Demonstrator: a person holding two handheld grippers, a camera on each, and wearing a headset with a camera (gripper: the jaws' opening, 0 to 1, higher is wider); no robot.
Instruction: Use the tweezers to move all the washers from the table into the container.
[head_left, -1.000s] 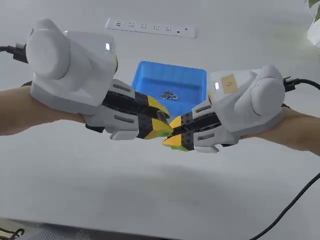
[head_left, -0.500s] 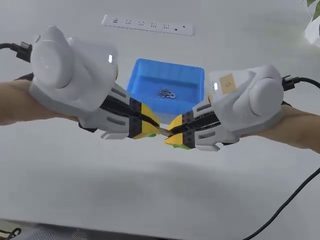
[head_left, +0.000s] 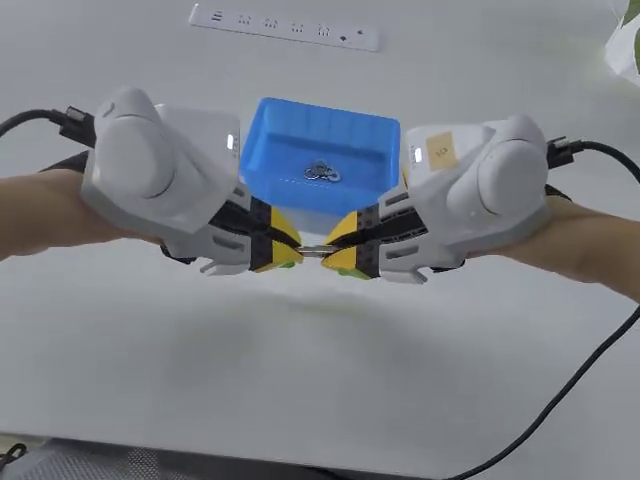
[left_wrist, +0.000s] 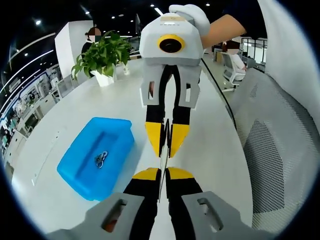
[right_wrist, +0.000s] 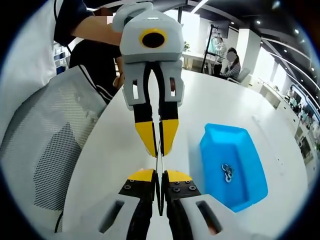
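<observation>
Head view, centre: our left tongs (head_left: 288, 250) and right tongs (head_left: 337, 252) both pinch the tweezers (head_left: 312, 252); if either loosens mistimed, we judge they drop onto the table (head_left: 300, 380).

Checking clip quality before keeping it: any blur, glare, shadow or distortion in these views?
Head view: sharp, evenly lit, soft shadow on the table under the left gripper and right gripper. Left gripper view: fisheye bends the table edge; washers in the container are readable. Right gripper view: same bending, a washed-out bright patch near the top; tweezers crisp.
</observation>
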